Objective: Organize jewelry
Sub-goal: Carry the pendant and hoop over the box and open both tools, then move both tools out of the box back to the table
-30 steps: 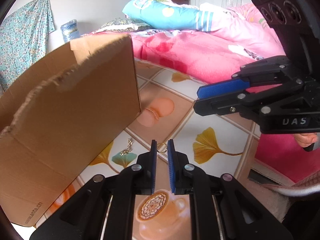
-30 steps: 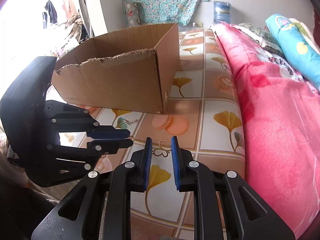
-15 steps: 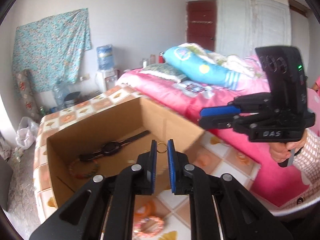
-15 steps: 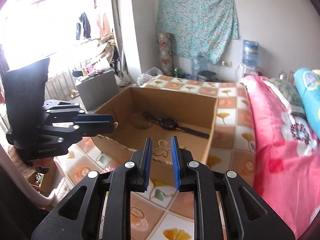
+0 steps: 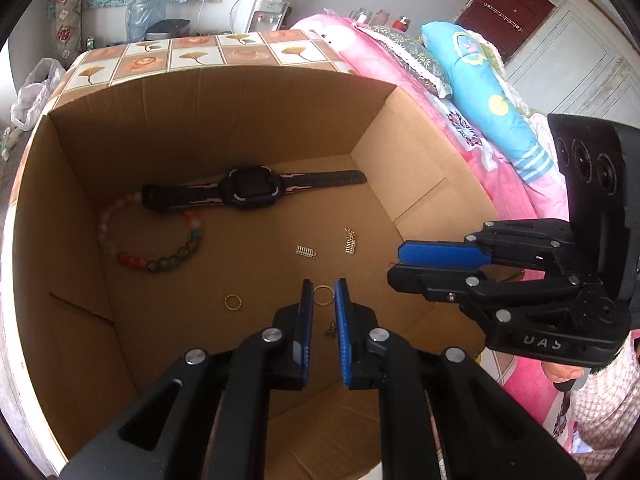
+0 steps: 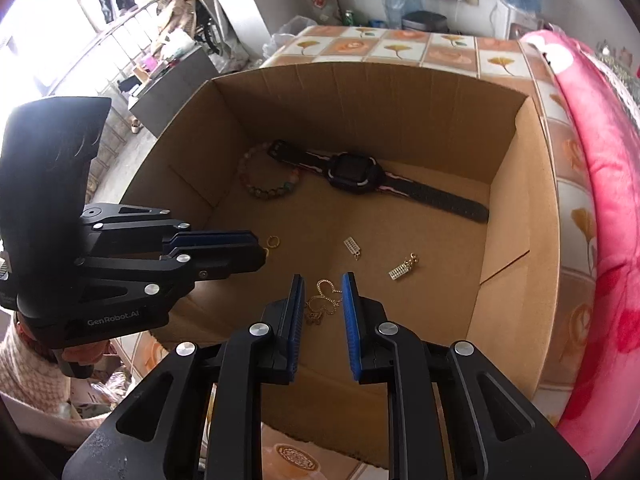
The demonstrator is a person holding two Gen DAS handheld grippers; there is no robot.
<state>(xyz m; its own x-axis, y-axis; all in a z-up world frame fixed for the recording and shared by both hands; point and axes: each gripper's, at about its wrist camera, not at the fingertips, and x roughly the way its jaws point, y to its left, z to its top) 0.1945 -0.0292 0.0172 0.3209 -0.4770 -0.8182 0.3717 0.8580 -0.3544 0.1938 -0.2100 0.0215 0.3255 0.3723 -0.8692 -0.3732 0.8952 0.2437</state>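
Over the open cardboard box (image 5: 208,128), the left gripper (image 5: 324,298) pinches a small gold ring (image 5: 322,295) in its fingers, while the right gripper (image 6: 322,300) clamps a gold butterfly pendant (image 6: 326,298). Released from this height (both hover above the floor), the pieces could bounce or tangle with the charms (image 5: 306,251), beaded bracelet (image 5: 152,240) and watch (image 5: 252,190) already inside.

The left tool (image 5: 324,300), black with blue-padded fingers, points steeply downward, its pads drawn close and pinching a small gold ring (image 5: 322,294). The right tool (image 6: 322,300), of the same build, tilts down alongside it, gripping a gold butterfly-shaped pendant (image 6: 325,300) between its pads. A hand (image 5: 560,372) in a knitted cuff grips the right tool's handle from below.
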